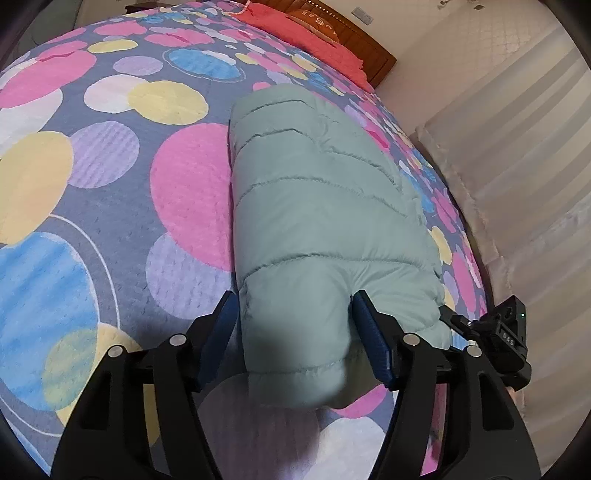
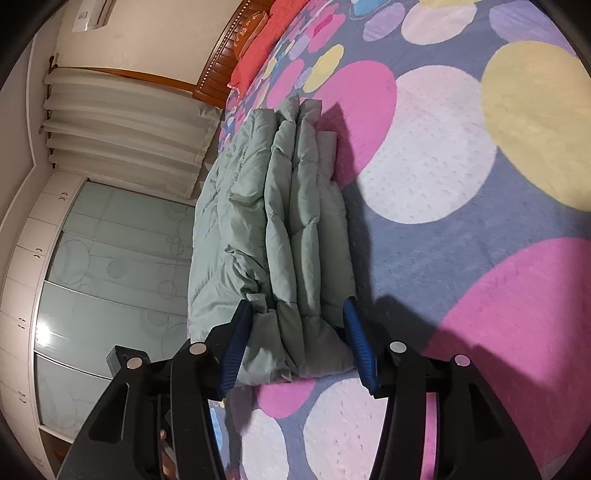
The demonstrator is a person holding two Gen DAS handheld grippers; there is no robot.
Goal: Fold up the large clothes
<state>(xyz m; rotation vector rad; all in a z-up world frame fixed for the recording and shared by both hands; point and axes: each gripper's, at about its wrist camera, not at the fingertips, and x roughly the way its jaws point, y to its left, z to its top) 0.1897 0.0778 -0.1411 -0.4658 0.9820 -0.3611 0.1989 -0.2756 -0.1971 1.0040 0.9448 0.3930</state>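
Note:
A pale green quilted puffer jacket (image 1: 310, 206) lies folded lengthwise on the bed, near its right edge. My left gripper (image 1: 295, 314) is open, its blue pads either side of the jacket's near end. In the right wrist view the jacket (image 2: 288, 221) shows as a stack of folded layers. My right gripper (image 2: 299, 328) is open with its pads either side of the stack's near end. I cannot tell if the pads press the fabric. The right gripper's body (image 1: 502, 332) shows at the right of the left wrist view.
The bed has a grey cover with coloured circles (image 1: 110, 166). A red pillow (image 1: 314, 33) and wooden headboard (image 1: 373, 51) are at the far end. Curtains (image 1: 517, 166) hang beside the bed. A glass-door wardrobe (image 2: 103, 266) stands behind.

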